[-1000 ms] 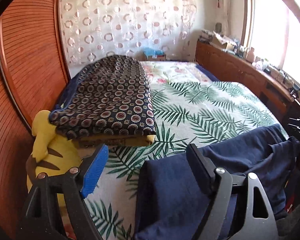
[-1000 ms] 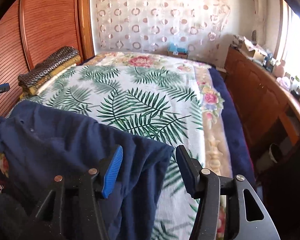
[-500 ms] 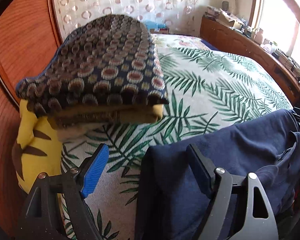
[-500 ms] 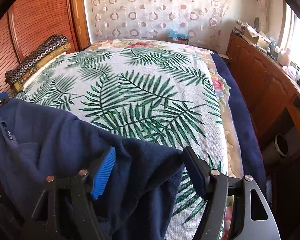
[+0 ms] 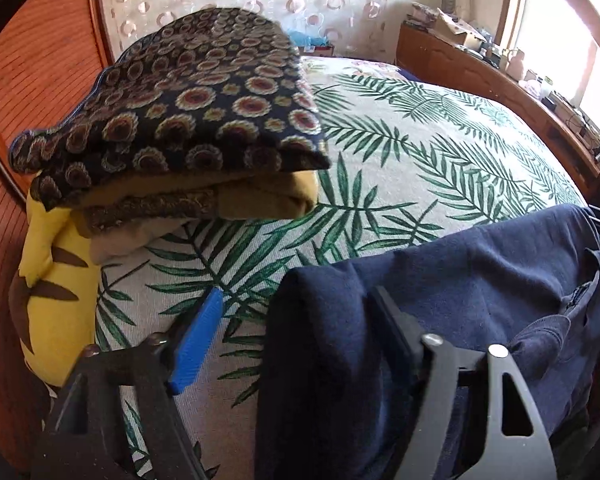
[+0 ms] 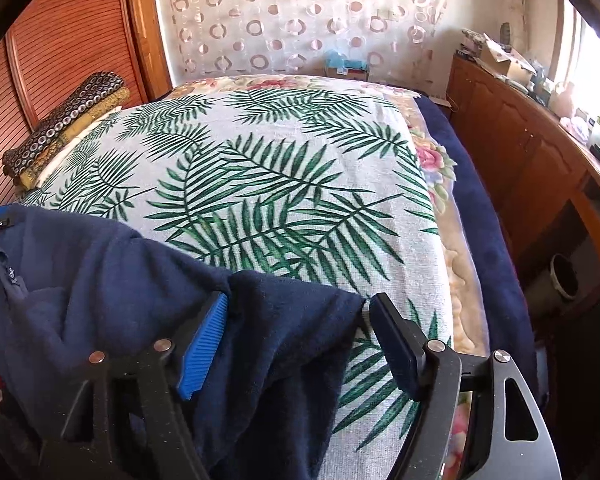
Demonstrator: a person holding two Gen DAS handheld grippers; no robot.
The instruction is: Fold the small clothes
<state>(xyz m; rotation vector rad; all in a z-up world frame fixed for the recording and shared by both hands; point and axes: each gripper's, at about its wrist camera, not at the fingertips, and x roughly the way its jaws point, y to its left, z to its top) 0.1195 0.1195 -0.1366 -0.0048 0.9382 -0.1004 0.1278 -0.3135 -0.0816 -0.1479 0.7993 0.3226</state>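
Navy fleece garment (image 6: 112,280) draped over the palm-leaf bed cover's (image 6: 284,168) near edge; left gripper (image 5: 296,336) jaws just narrowed, right gripper (image 6: 296,340) jaws just widened, both apart around its corners.

Palm-leaf bedspread (image 6: 284,184) fills centre frame. Stack of folded patterned cloth (image 5: 180,120) upper left, resting partly on a yellow plush toy (image 5: 52,280) at left edge. Circle-print curtain (image 6: 300,16) along top. Wooden cabinet (image 6: 532,160), cluttered top, at right
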